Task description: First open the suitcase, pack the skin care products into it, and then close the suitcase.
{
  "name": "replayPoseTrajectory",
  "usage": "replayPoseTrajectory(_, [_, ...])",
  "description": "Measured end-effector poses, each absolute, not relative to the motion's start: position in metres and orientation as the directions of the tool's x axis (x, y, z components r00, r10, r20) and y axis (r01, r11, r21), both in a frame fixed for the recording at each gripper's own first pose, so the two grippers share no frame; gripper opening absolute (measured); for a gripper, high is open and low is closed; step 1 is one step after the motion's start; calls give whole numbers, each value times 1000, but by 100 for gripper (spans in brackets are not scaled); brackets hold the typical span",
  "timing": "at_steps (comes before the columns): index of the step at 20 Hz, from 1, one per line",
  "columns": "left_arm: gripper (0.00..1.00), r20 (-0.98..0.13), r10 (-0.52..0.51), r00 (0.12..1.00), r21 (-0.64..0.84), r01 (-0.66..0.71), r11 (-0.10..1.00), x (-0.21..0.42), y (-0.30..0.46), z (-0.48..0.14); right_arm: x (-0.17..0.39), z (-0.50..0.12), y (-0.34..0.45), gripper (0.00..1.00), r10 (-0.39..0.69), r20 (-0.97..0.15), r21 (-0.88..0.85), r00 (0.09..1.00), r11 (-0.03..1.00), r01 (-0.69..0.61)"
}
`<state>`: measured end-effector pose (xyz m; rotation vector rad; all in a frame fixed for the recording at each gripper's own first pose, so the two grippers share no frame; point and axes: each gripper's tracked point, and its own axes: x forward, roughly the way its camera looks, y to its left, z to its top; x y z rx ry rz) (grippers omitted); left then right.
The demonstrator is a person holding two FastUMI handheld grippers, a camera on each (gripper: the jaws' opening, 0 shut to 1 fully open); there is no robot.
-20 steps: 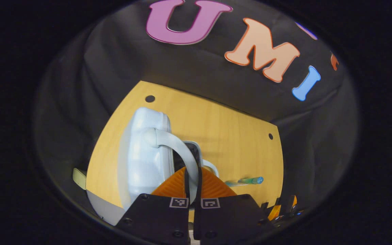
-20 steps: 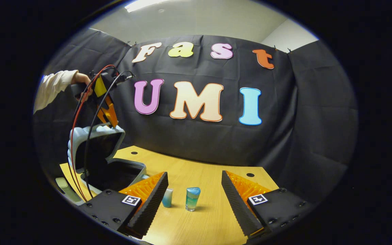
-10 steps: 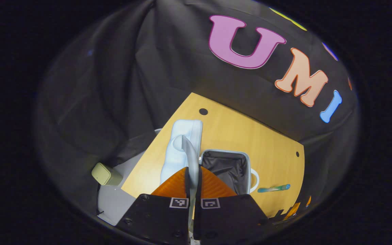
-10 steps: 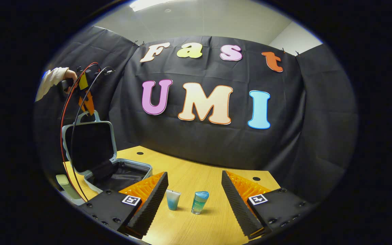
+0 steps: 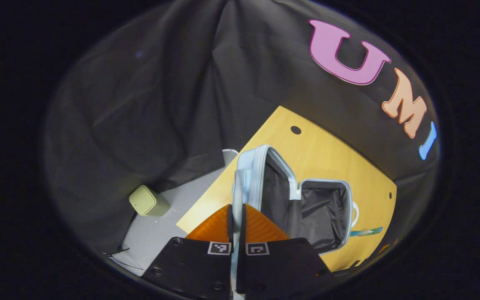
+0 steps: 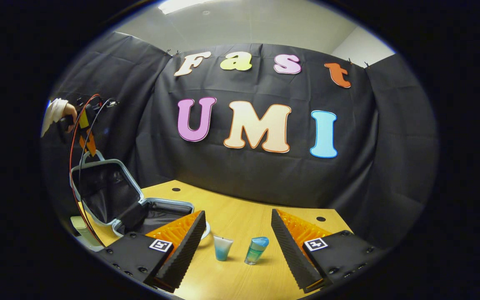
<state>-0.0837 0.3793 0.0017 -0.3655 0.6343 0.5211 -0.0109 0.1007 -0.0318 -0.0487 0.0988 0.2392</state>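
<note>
The fingers of the left gripper (image 5: 236, 216) are pinched shut on the handle (image 5: 237, 196) of the suitcase lid (image 5: 253, 166), holding the lid tilted up and open; the handle runs straight out between them, and the lined base (image 5: 327, 216) of the suitcase lies open on the desk (image 5: 319, 154) ahead and to their right. The right gripper (image 6: 236, 237) has its fingers spread wide and holds nothing. Two small skin care pieces stand just ahead in the gap between them: a tube (image 6: 222, 248) nearer the left finger and a bottle (image 6: 256, 250) nearer the middle, both upright with their long axes vertical. From these fingers the open suitcase (image 6: 140, 208) lies to the left, just beyond the left finger. The right gripper is much the nearer to both pieces, so a level closing on either one and a short carry leftward into the base looks the natural next move.
</note>
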Motion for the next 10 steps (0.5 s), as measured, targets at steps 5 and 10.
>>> replayPoseTrajectory(5, [0, -678, 376, 631, -132, -608, 783, -96, 412, -54, -14, -30, 108, 99, 210, -104, -42, 972, 976, -216])
replayPoseTrajectory(10, [0, -724, 337, 603, -180, -636, 751, -99, 437, -113, -18, -37, 109, 100, 182, -123, -59, 976, 980, -190])
